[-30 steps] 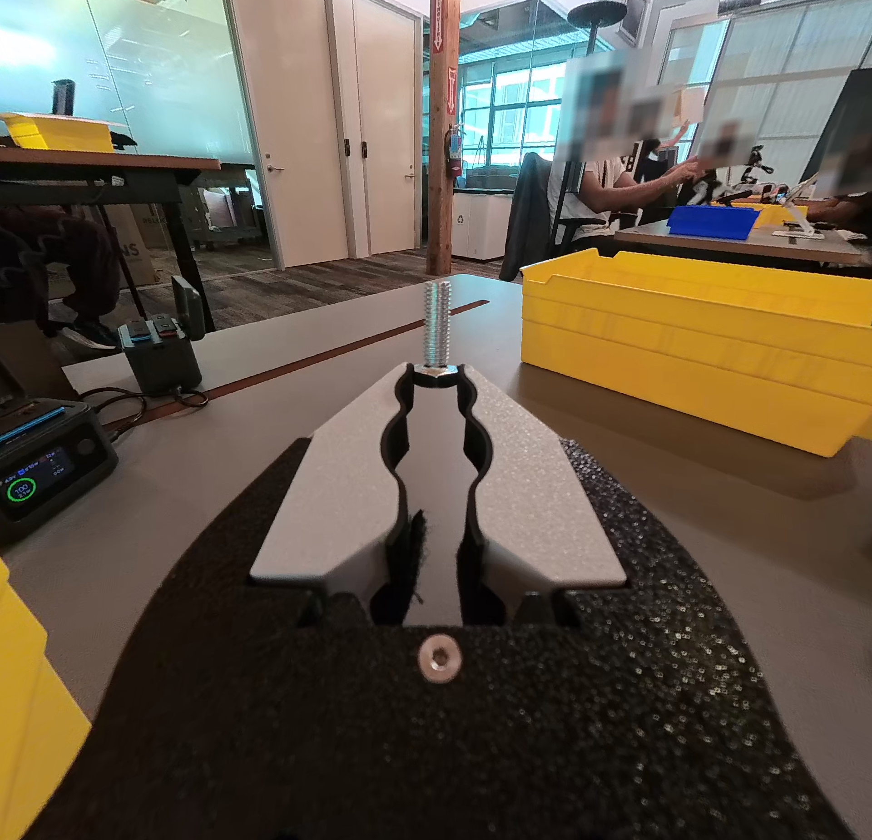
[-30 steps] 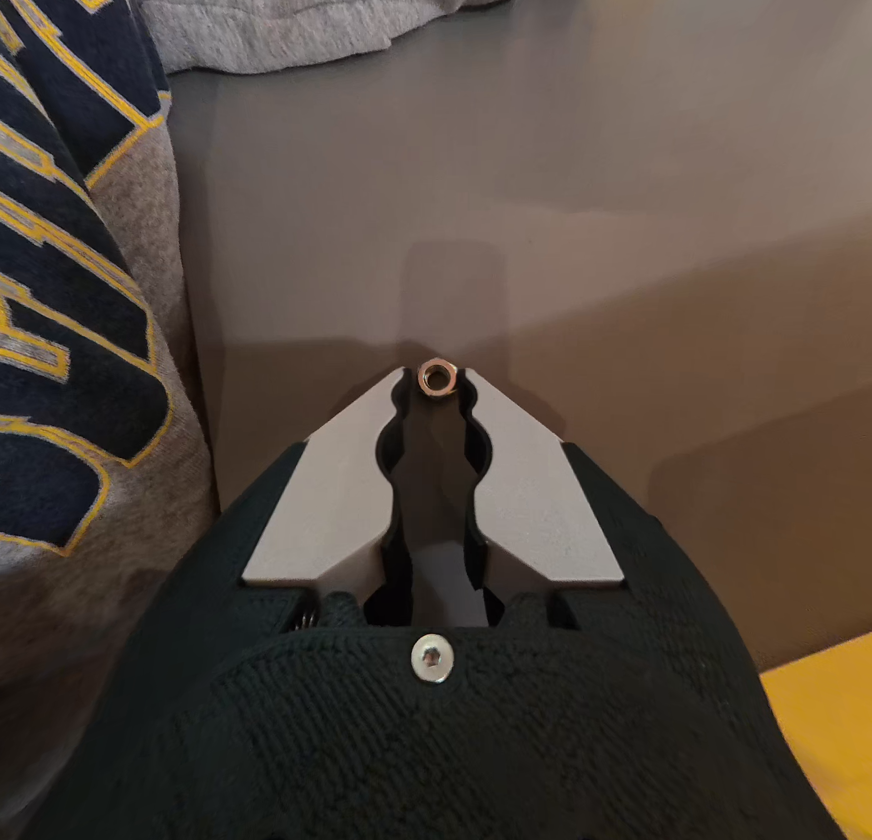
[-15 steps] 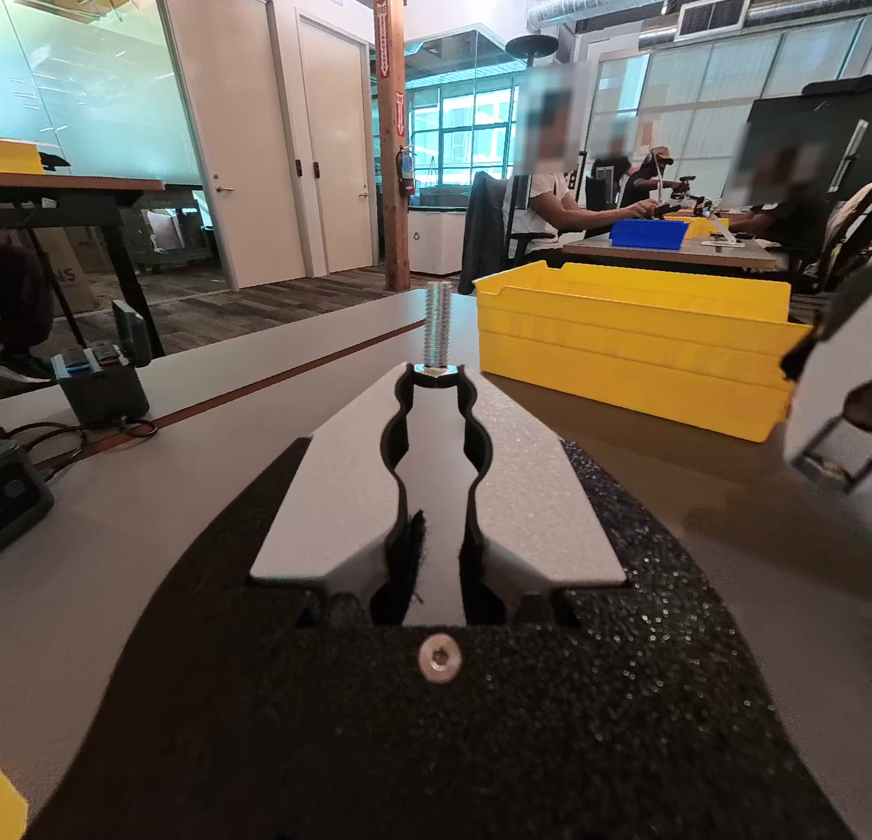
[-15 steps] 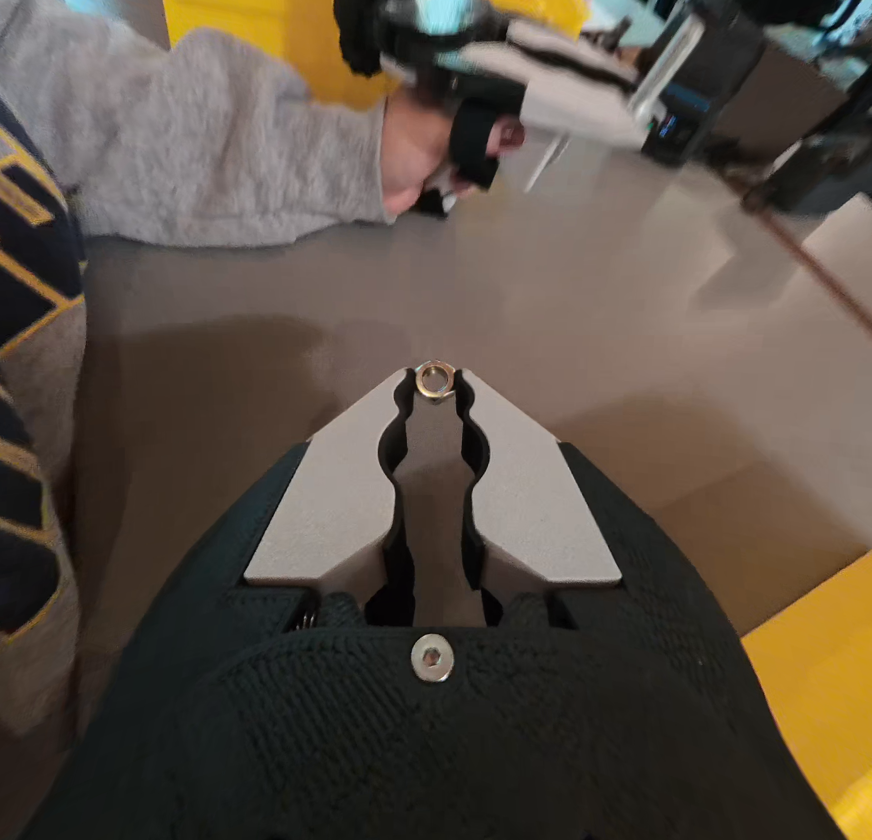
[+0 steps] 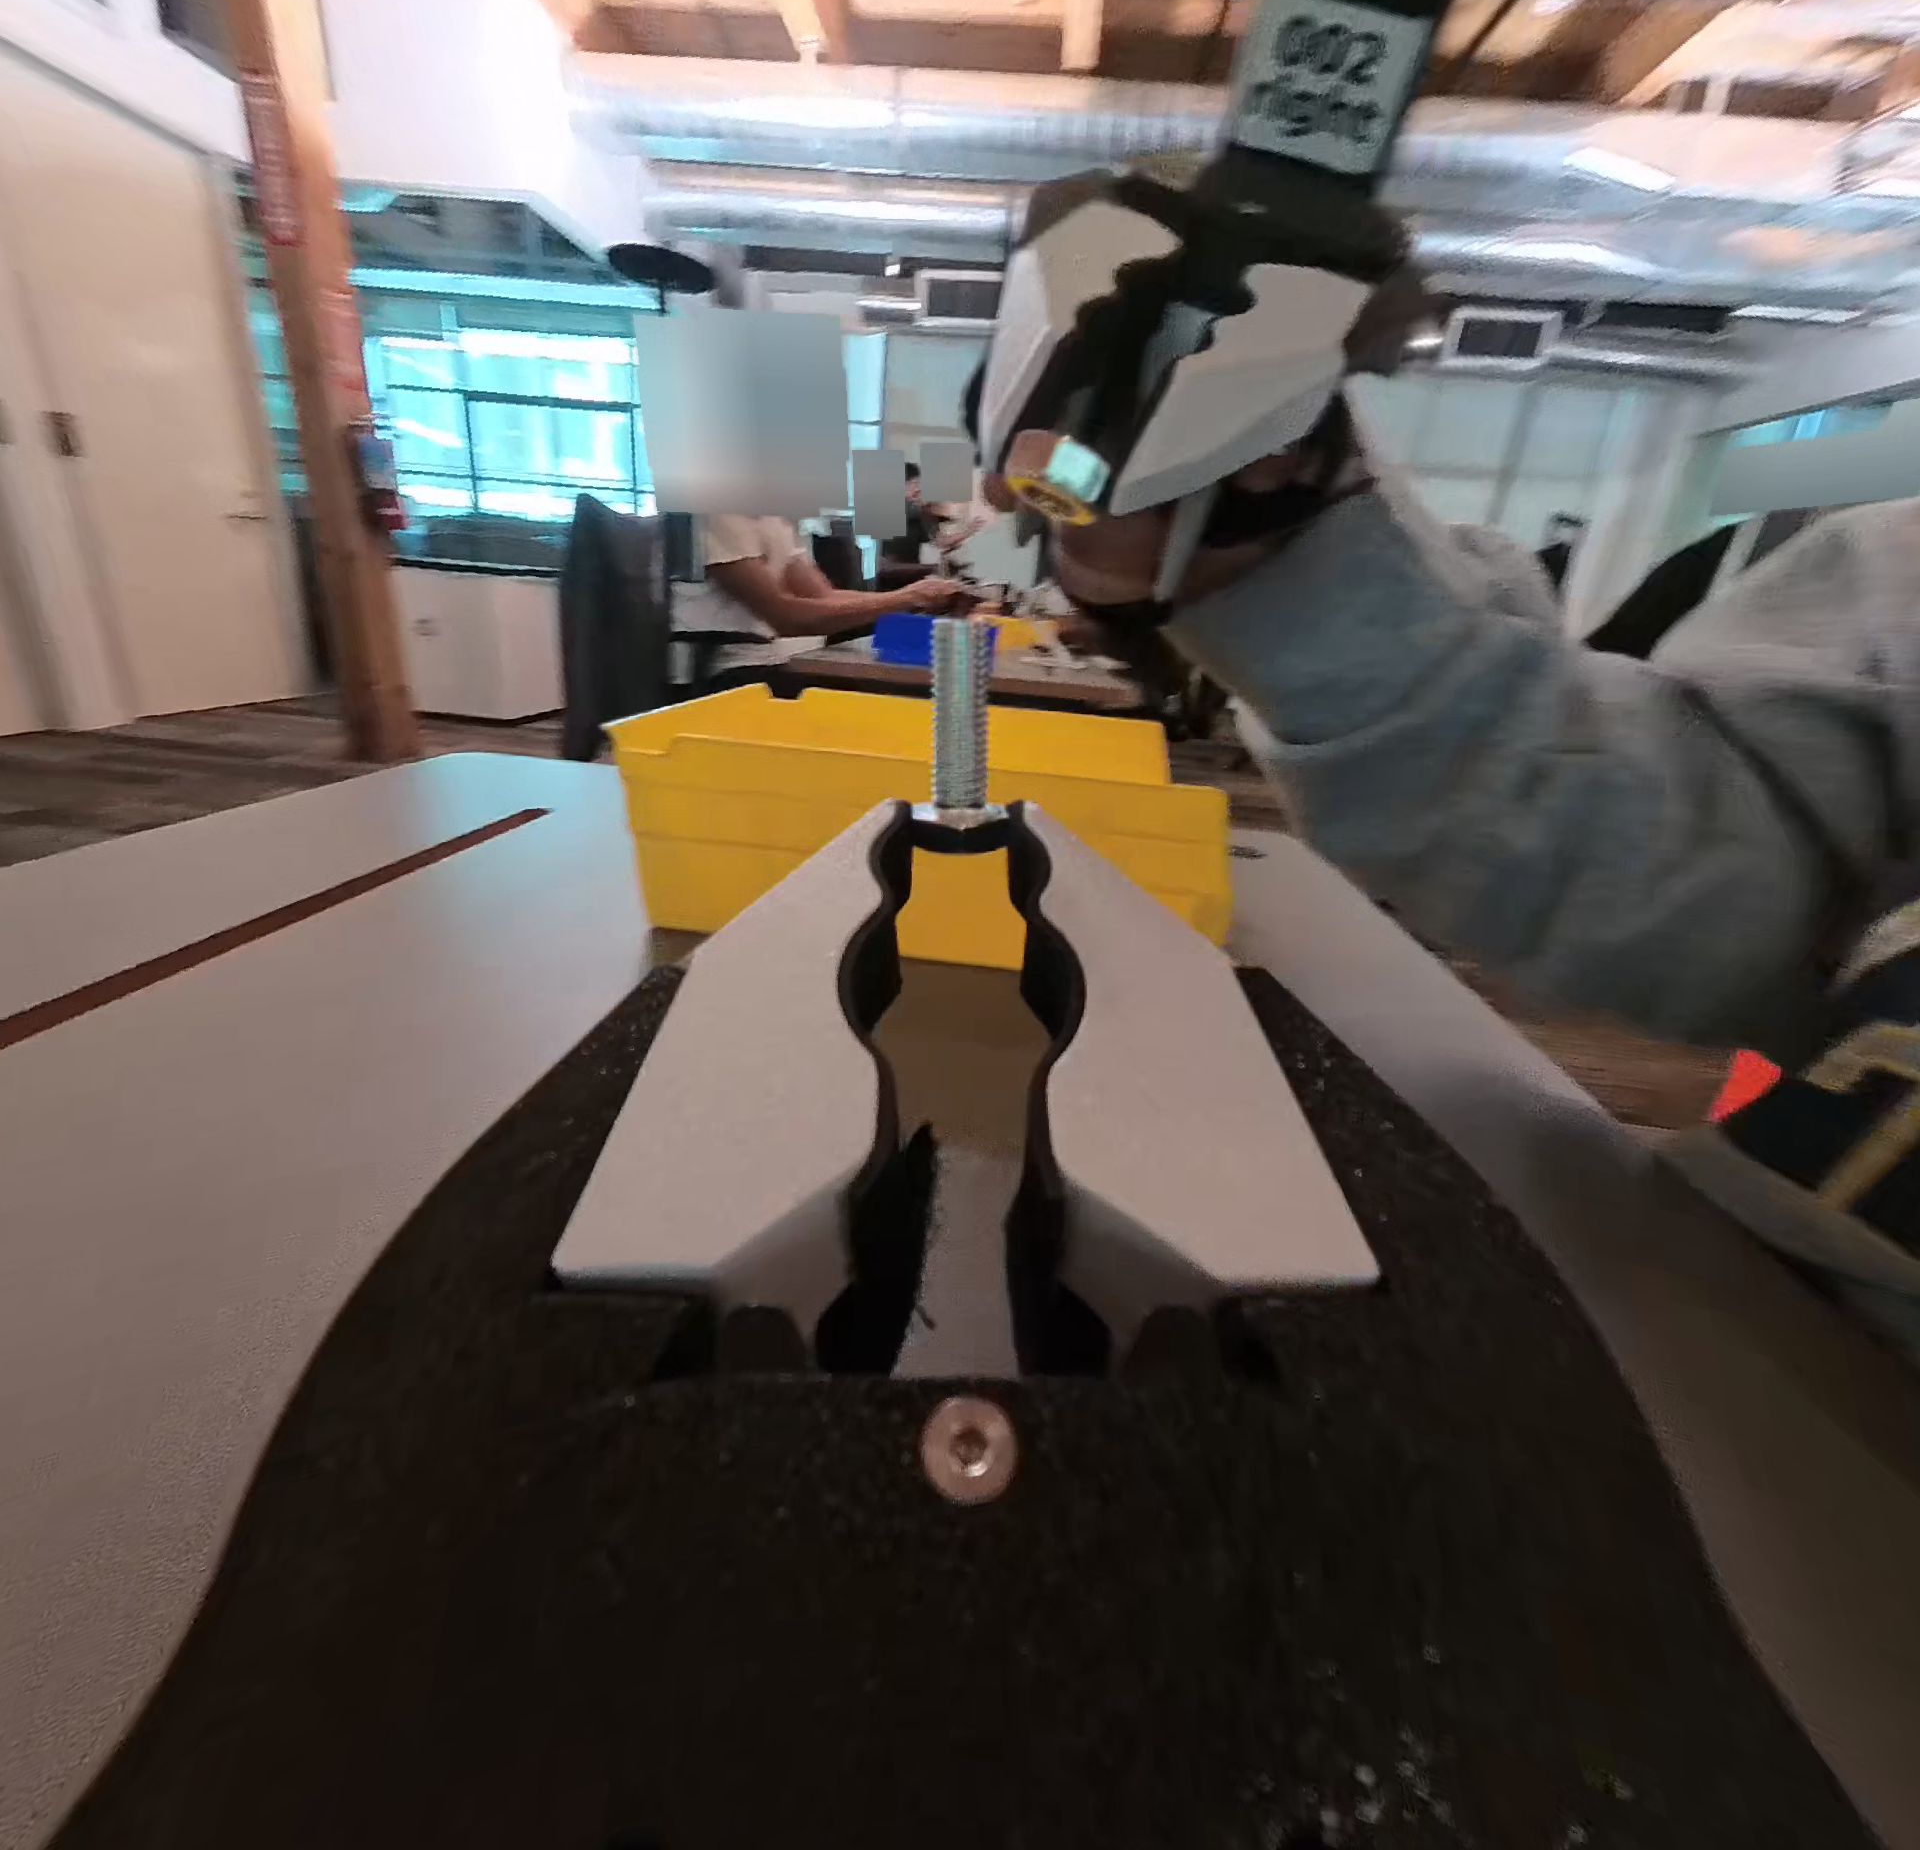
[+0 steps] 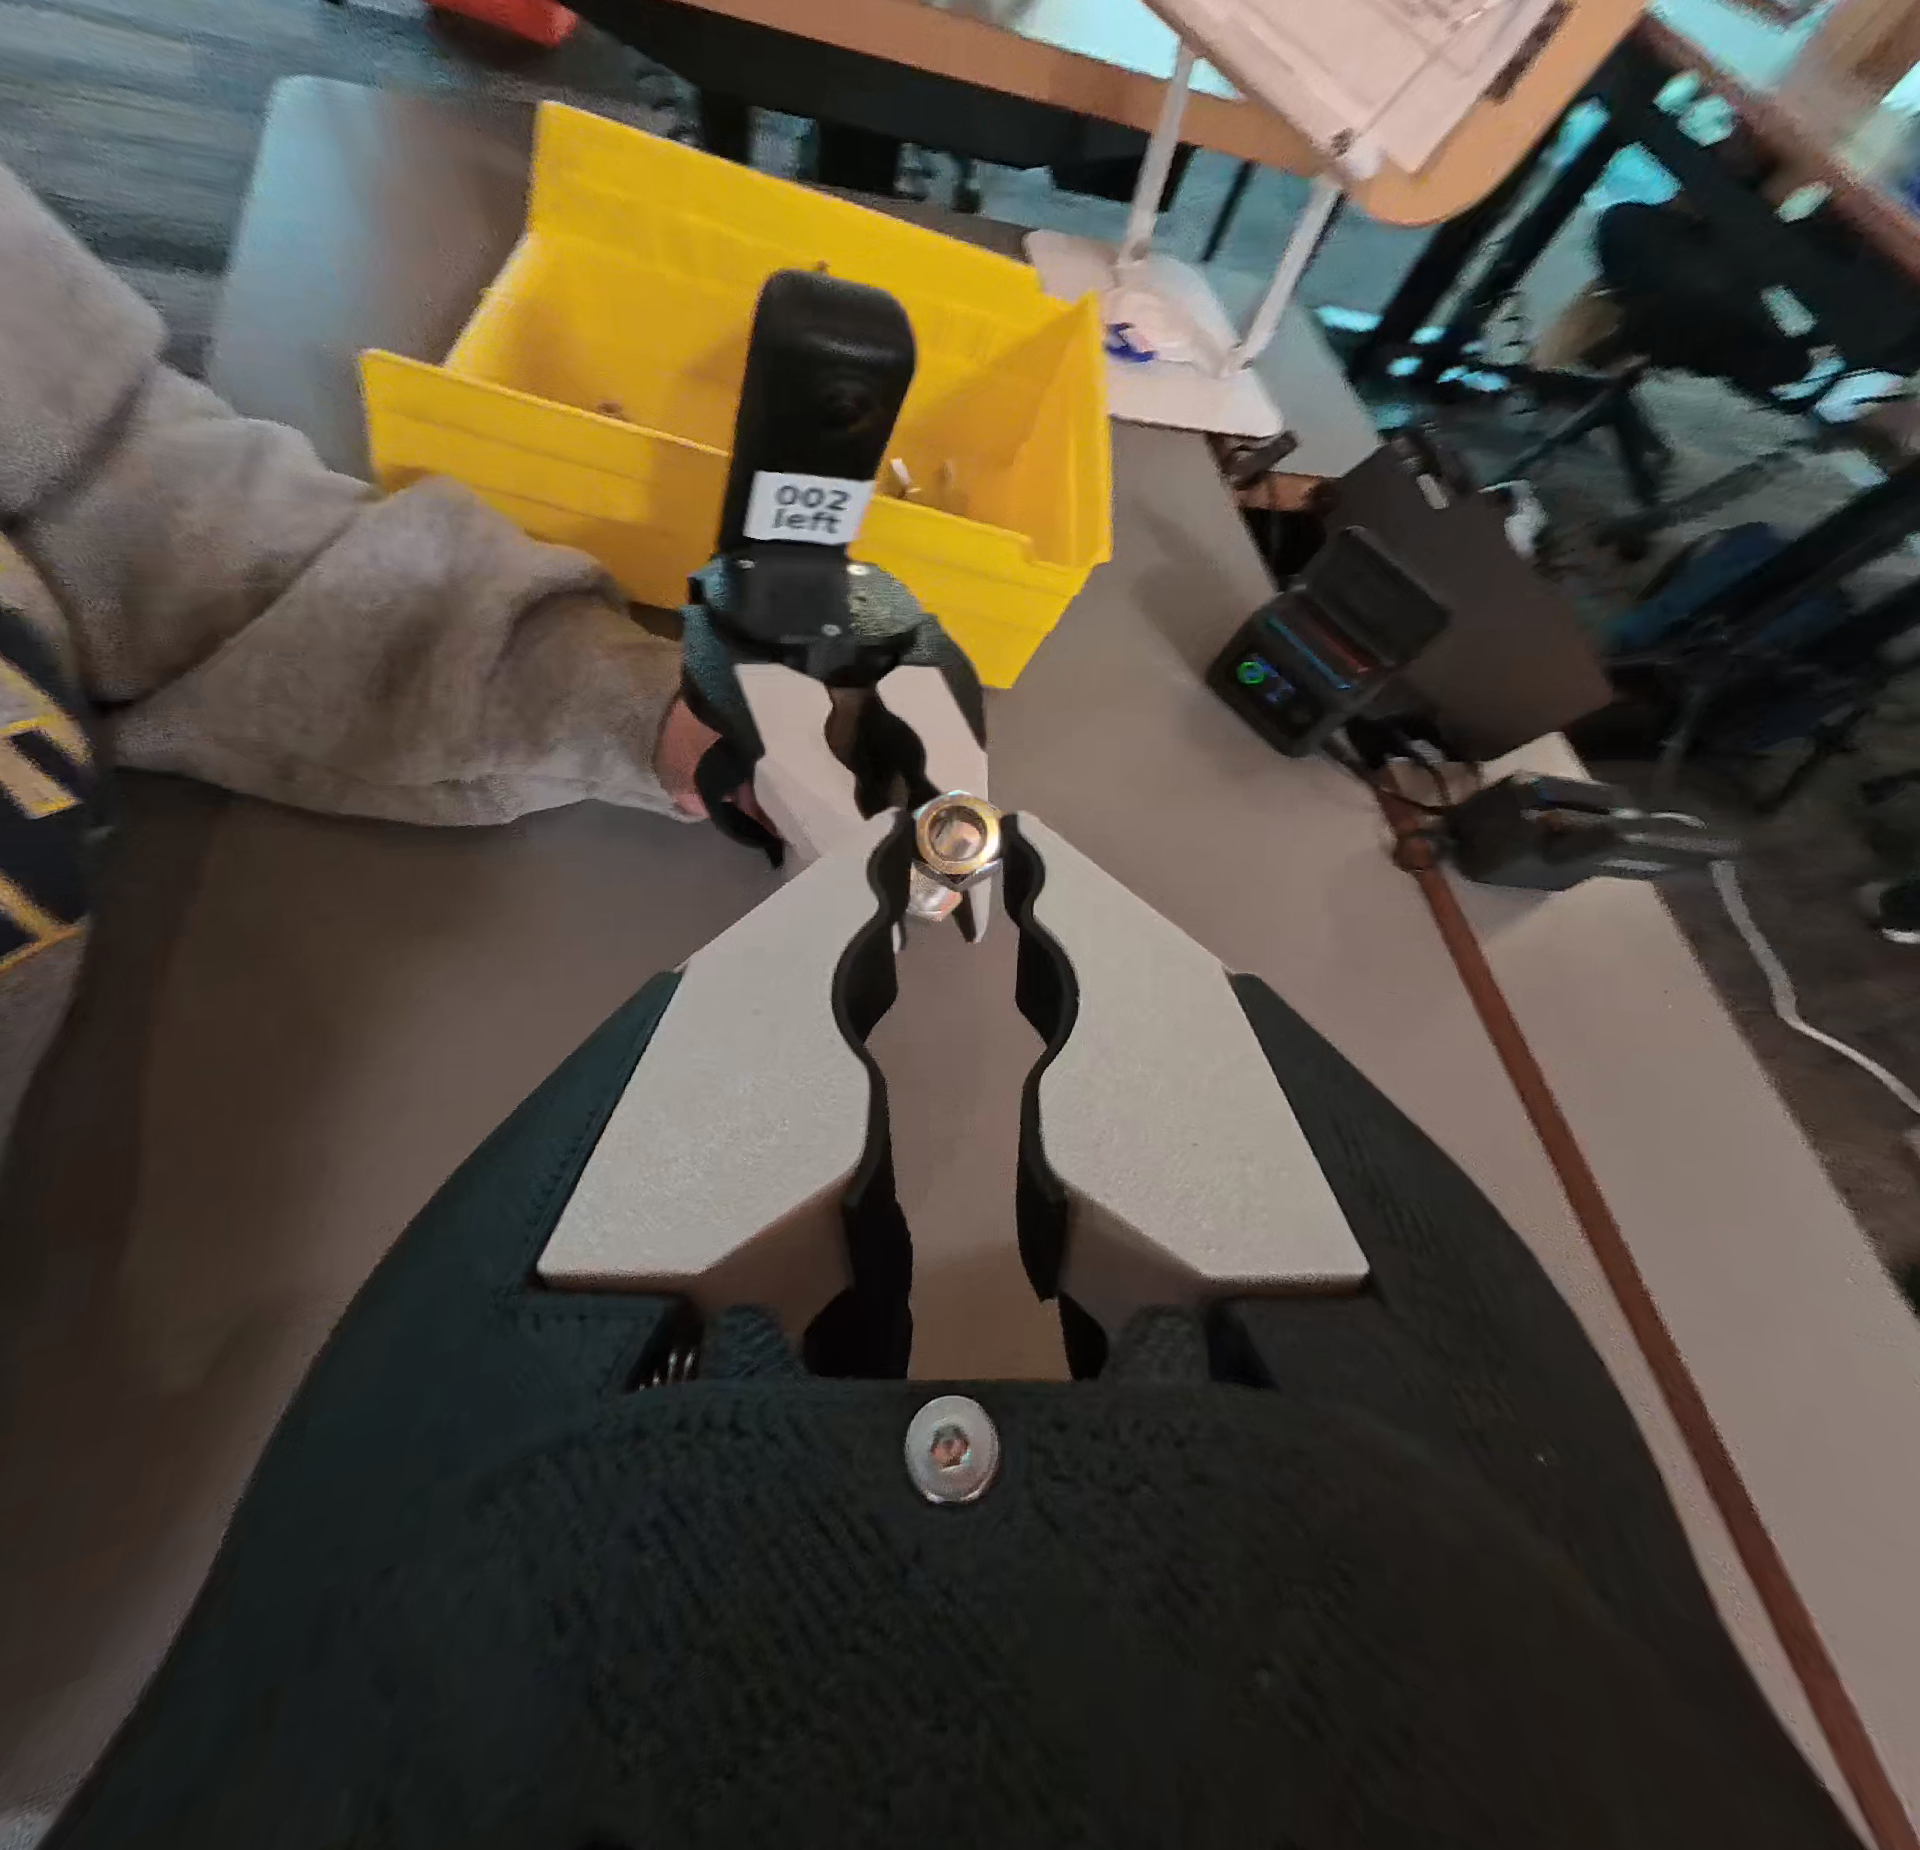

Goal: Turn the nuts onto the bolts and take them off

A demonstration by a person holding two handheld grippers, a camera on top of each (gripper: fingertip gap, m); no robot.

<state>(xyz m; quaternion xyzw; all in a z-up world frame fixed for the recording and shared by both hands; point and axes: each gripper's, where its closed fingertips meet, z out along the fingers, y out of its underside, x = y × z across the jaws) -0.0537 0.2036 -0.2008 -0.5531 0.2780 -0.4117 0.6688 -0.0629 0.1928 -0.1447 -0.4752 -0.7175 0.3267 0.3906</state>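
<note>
Yellow bin [image 6: 582, 429] is seen at upper left of the right wrist view, on the grey table [image 6: 416, 969]; a divider is noted inside, and a few small pieces lie in it, too blurred to identify. In the left wrist view the same bin [image 5: 790, 761] is set behind the bolt.

Left gripper [image 5: 958, 839] is closed narrowly on the hex head of the bolt [image 5: 961, 720], which is held upright with its threaded shank pointing up. Right gripper [image 6: 954, 844] is pinched shut on a nut [image 6: 956, 832]; from the left wrist view this nut [image 5: 1060, 481] is seen above and slightly right of the bolt tip, apart from it. From above, the nut's hole is lined over the bolt end.

Compared with half a second ago, the right gripper has been brought from the frame edge to above the bolt, and the left view has been tilted upward.

A brown seam [image 6: 1558, 1125] runs along the tabletop. A small black device [image 6: 1320, 647] with a lit screen sits at right. Exposed timber ceiling and ducts are seen beyond.
</note>
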